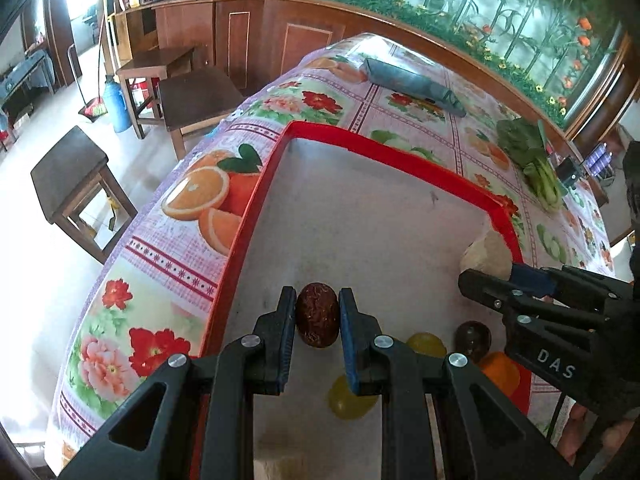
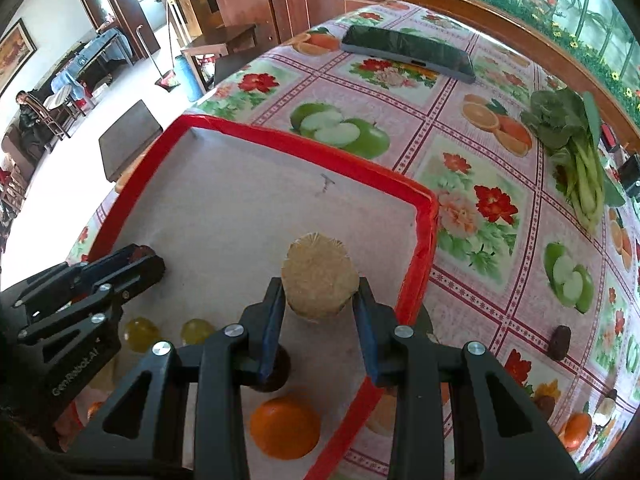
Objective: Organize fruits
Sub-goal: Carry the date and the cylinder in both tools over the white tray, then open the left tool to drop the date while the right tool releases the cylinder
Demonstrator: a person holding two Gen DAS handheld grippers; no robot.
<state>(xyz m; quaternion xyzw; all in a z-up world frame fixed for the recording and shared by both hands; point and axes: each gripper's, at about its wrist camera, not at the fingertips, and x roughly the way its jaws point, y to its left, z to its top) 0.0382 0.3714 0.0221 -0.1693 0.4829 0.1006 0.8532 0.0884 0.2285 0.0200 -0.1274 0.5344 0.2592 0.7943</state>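
A red-rimmed tray (image 1: 400,151) with a white floor lies on the flowered tablecloth. My left gripper (image 1: 318,300) is shut on a dark brown oval fruit (image 1: 317,316) over the tray's left part. My right gripper (image 2: 320,284) is shut on a tan, rough, round fruit (image 2: 319,276) near the tray's right rim (image 2: 424,248). On the near tray floor lie two yellow-green fruits (image 2: 140,334) (image 2: 196,332), an orange (image 2: 285,428) and a dark round fruit (image 1: 472,338). In the right wrist view the left gripper (image 2: 144,258) shows at the left.
Leafy greens (image 2: 576,152) lie at the table's far right. A long dark flat case (image 2: 408,54) lies at the far end. A small dark fruit (image 2: 560,342) rests on the cloth right of the tray. Wooden stools (image 1: 76,176) stand left of the table.
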